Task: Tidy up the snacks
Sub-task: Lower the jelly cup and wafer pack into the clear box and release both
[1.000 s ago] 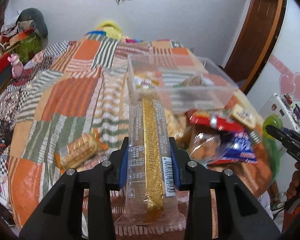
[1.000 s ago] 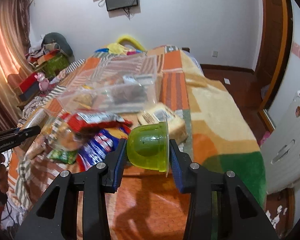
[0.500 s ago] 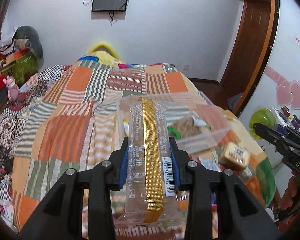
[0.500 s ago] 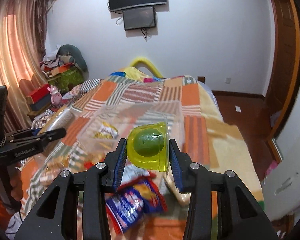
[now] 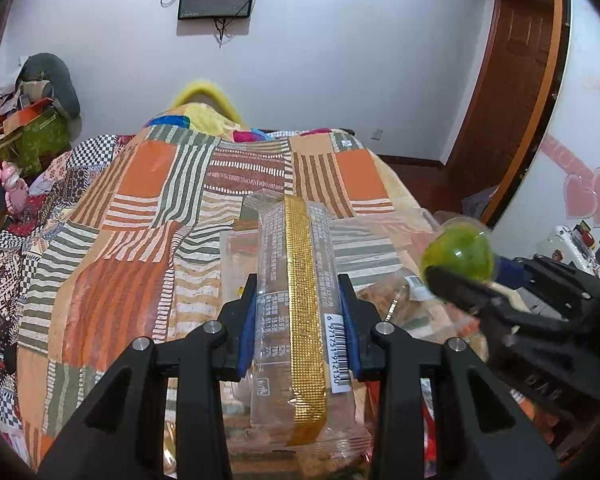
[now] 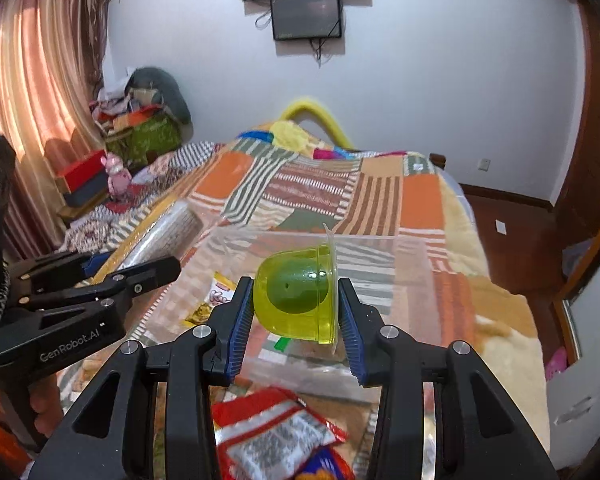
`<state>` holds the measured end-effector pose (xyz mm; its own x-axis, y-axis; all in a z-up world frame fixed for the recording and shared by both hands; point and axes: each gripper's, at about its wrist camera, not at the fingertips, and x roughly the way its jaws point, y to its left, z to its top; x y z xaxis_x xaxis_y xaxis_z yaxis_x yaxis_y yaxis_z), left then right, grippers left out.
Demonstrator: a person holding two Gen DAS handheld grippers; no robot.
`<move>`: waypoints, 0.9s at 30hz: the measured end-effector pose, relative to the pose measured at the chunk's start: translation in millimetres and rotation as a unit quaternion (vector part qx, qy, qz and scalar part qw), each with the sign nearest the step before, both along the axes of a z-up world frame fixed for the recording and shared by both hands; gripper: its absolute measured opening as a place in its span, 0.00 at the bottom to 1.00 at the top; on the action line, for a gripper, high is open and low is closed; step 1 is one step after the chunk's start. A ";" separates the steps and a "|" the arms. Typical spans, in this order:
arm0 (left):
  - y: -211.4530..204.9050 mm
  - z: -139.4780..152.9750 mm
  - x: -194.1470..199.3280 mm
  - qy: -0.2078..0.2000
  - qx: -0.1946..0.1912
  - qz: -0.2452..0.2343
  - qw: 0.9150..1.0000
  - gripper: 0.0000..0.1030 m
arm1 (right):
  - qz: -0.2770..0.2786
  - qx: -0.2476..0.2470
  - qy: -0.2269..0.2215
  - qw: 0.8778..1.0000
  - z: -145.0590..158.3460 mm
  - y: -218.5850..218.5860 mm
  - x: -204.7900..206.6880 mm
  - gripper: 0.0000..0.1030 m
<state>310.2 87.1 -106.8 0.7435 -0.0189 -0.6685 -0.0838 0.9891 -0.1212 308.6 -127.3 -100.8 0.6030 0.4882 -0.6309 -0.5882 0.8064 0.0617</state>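
Note:
My left gripper [image 5: 298, 300] is shut on a long clear cracker pack with a gold strip [image 5: 296, 300], held above the clear plastic box [image 5: 236, 264] on the bed. My right gripper [image 6: 296, 312] is shut on a green jelly cup [image 6: 300, 300], held over the same clear box [image 6: 380, 264]. The box holds a yellow snack packet [image 6: 216, 296] and other small packs. The jelly cup [image 5: 458, 256] and right gripper show at the right of the left wrist view. The left gripper [image 6: 156, 268] with its pack shows at the left of the right wrist view.
The patchwork blanket [image 5: 140, 216] covers the bed. A red and white snack packet [image 6: 276, 436] lies in front of the box. A wooden door [image 5: 512, 80] stands at the right. Clutter and a pink toy [image 6: 116, 172] sit at the left by the curtain.
Both grippers have risen and moved forward from the loose snack pile to above the clear box. They have also come closer together. Each keeps its hold.

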 end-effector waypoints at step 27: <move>13.9 11.6 -9.9 -0.001 0.022 -0.018 1.000 0.35 | -0.001 -0.009 0.007 1.000 10.1 -24.9 8.6 0.46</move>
<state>300.3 101.0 -95.2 0.7445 -0.0156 -0.6674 -0.0480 0.9959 -0.0768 317.2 -152.2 -90.7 0.5950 0.4753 -0.6482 -0.5852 0.8089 0.0559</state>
